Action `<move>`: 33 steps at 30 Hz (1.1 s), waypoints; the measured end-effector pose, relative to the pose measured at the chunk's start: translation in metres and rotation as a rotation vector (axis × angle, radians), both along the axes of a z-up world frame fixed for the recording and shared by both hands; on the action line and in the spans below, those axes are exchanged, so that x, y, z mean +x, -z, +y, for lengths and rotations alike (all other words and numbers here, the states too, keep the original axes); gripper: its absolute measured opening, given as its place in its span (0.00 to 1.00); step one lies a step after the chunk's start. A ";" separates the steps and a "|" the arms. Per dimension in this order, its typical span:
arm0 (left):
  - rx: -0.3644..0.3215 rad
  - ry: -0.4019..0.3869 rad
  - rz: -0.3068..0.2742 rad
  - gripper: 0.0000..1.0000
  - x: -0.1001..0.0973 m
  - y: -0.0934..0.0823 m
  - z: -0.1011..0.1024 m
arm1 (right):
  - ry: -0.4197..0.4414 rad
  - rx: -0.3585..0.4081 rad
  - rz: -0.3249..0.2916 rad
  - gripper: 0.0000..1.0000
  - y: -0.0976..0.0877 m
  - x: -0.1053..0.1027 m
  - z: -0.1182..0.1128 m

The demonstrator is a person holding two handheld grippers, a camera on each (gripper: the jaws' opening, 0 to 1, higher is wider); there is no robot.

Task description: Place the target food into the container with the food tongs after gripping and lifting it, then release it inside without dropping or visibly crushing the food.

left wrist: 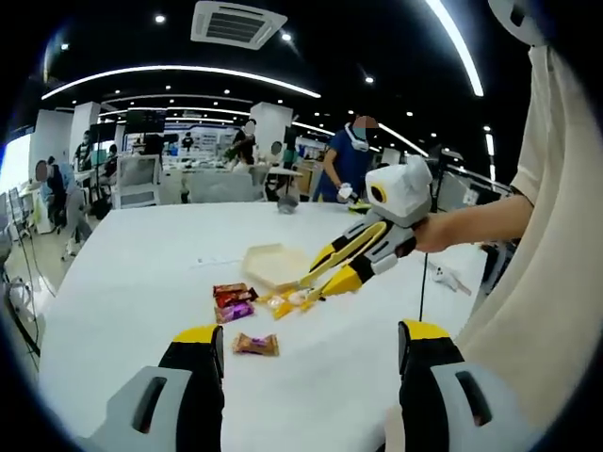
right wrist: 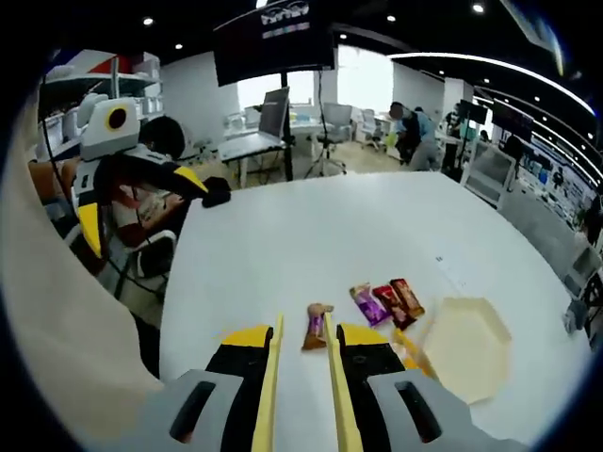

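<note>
Right gripper (right wrist: 303,350), clamping the tongs (right wrist: 300,377), is hovering lengthwise before the snack bar (right wrist: 317,326); left gripper (left wrist: 311,353) gaping, idle

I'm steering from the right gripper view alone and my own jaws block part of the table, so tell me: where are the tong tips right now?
Observer: In the left gripper view the food tongs slant down from the right gripper, with their tips at the yellow packets beside the container.
Operator: Are they pinching a packet?
Observer: I cannot tell. The tips overlap the yellow packets, but the contact is too small to read.
Operator: Anything near my hand?
Observer: A small white item lies on the table just past your hand.
</note>
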State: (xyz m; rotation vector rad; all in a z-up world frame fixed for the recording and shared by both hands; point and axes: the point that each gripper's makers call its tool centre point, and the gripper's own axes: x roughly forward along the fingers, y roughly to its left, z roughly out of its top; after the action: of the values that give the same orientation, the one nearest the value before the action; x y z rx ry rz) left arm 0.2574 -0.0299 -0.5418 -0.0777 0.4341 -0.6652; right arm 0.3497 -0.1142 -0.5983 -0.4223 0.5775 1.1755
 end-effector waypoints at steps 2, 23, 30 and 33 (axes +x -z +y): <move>-0.003 -0.007 0.003 0.76 0.000 0.001 0.003 | 0.003 -0.009 -0.002 0.26 0.002 0.002 0.003; 0.019 -0.019 0.011 0.79 -0.004 0.011 0.014 | -0.019 -0.101 0.035 0.26 0.044 0.013 0.032; 0.019 -0.014 0.020 0.79 -0.004 0.014 0.020 | -0.024 -0.138 0.049 0.26 0.059 0.017 0.041; 0.018 -0.007 0.026 0.79 -0.004 0.016 0.022 | -0.036 -0.159 0.057 0.26 0.067 0.016 0.046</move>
State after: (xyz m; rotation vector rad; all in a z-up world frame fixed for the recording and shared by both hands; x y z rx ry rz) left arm 0.2536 -0.0082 -0.5582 -0.0705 0.4645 -0.6539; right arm 0.3657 -0.0681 -0.6656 -0.5380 0.7188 1.1835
